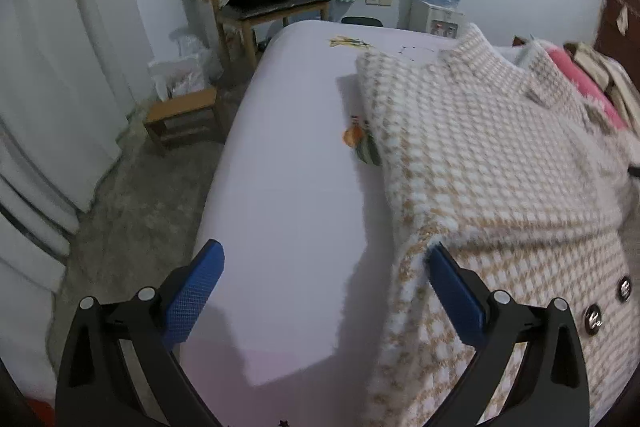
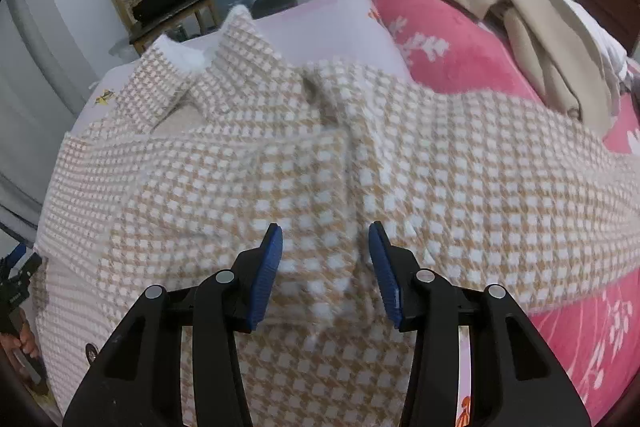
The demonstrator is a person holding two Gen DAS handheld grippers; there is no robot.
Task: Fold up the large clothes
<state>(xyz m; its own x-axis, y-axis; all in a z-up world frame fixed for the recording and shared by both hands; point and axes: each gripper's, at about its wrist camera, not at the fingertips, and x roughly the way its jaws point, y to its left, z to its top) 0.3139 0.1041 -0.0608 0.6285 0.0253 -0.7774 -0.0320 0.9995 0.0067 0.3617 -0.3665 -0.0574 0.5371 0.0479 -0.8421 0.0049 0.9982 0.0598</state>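
- A checked coat [image 2: 248, 179] is seen spread over the bed [image 1: 288, 155], with a sleeve [image 2: 500, 195] folded across its body.
- Right hand-held gripper [image 2: 326, 267]: jaws spread partway, nothing pinched; the sleeve's free end lies directly beneath and between the pads, not pressed.
- Left hand-held gripper [image 1: 326, 297]: jaws spread wide, empty; bare sheet lies below it, and the coat's edge is met at its right finger [image 1: 454, 297], contact uncertain.
- The coat's long axis is judged to run away from both grippers, collar [image 2: 236, 47] at the far end, buttons [image 1: 592, 317] near.
- The right hand is judged nearer the cloth; the coat's bulk lies right of the left gripper.
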